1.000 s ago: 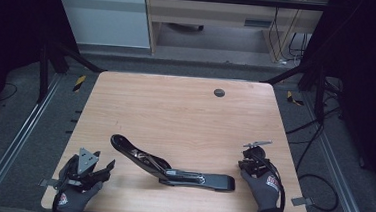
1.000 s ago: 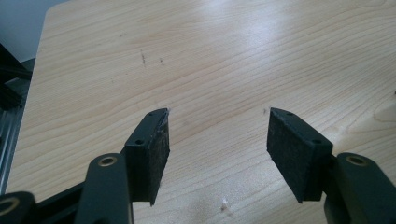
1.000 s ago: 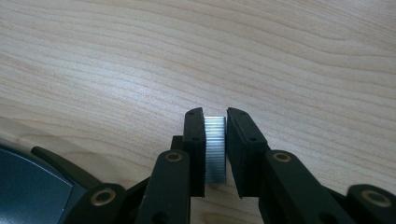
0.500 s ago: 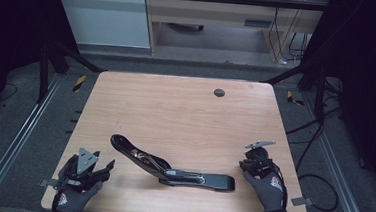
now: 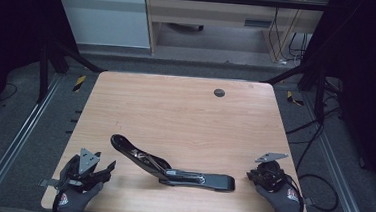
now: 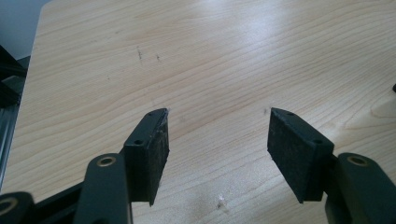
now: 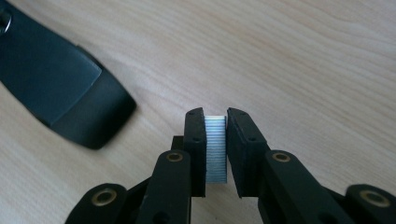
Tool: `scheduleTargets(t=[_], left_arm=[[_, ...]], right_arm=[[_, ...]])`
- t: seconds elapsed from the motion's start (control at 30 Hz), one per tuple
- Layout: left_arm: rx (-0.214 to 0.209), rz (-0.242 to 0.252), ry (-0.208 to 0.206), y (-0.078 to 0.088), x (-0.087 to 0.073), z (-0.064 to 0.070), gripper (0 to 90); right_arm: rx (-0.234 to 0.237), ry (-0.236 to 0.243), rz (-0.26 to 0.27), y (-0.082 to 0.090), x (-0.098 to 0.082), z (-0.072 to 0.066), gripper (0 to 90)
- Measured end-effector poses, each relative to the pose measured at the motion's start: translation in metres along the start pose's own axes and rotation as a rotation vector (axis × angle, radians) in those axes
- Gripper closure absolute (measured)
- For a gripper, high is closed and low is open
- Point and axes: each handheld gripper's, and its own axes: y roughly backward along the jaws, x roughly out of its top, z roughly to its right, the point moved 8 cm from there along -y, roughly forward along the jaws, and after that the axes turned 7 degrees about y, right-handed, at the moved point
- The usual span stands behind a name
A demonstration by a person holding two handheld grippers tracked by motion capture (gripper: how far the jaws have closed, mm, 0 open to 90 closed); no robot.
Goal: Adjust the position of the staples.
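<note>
Stapler (image 5: 171, 167) lies opened out flat on the wooden table (image 5: 175, 115), near its front edge, its black top arm swung back toward the left gripper (image 5: 102, 169) and its base, with the bare metal staple channel showing, stretching toward the right gripper (image 7: 215, 119). Just beside the stapler's rounded base end, the right gripper is clenched on a strip of staples (image 7: 215, 149), a short silvery block with fine ribbing held upright between the two black pads. Well apart from the stapler on its other side, the left gripper hangs released, its jaws wide and nothing between them but pale wood grain. The risk from here, as I judge it, is in the loading: the strip is a brittle stack of thin glued wire, and a squeeze too hard or a tilted entry into the narrow channel could snap it or scatter pieces. The stapler itself is smooth, glossy plastic on a slick laminate top and unheld, so a push from the strip could slide it away unless the free gripper steadies it
</note>
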Motion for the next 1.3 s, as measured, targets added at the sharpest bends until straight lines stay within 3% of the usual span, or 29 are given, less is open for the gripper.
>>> scheduleTargets(t=[0.2,0.4,0.5,0.7,0.73,0.77,0.9,1.13,1.17,1.2,1.23,1.3], left_arm=[[-0.002,-0.004,0.012,0.001,-0.0003,-0.0007,39.3],[-0.011,-0.002,-0.006,-0.0005,-0.0013,0.0005,45.3],[-0.033,0.005,-0.011,-0.0009,-0.0011,0.0019,48.1],[-0.034,-0.011,-0.015,-0.0006,-0.0024,0.0018,50.6],[-0.032,-0.012,-0.011,-0.0005,-0.0026,0.0017,50.8],[-0.024,-0.012,-0.014,-0.0002,-0.0027,0.0009,50.9],[-0.032,-0.014,-0.007,-0.0006,-0.0036,0.0008,52.4],[-0.03,-0.012,-0.013,-0.0017,-0.0044,0.0011,51.9],[-0.028,-0.012,-0.01,-0.0017,-0.0045,0.0008,51.7],[-0.027,-0.012,-0.009,-0.0017,-0.0045,0.0004,51.6],[-0.028,-0.013,-0.009,-0.0017,-0.0046,0.0002,51.5],[-0.025,-0.014,-0.013,-0.0017,-0.0048,-0.0001,51.3]], right_arm=[[0.012,0.043,-0.029,-0.0008,-0.0072,-0.0045,78.4],[0.014,0.059,-0.051,-0.0036,-0.0111,-0.0046,78.2],[0.017,0.06,-0.053,-0.0037,-0.0109,-0.0049,77.1],[0.011,0.039,-0.068,0.0013,-0.0074,-0.0058,72.8],[0.018,0.115,-0.054,0.0016,-0.0077,0.0001,72.9],[0.019,0.127,-0.058,0.002,-0.0077,0.0012,73.0],[0.013,0.098,-0.098,0.0042,-0.0092,0.0021,74.0],[0.024,0.082,-0.105,0.0028,-0.0108,-0.0008,75.1],[0.024,0.072,-0.108,0.0024,-0.0109,-0.0015,75.5],[0.028,0.017,-0.125,0.0032,-0.0106,-0.0054,75.8],[0.019,0.046,-0.119,0.0015,-0.0112,-0.0031,76.1],[0.022,0.054,-0.122,0.0005,-0.0116,-0.0033,76.9]])
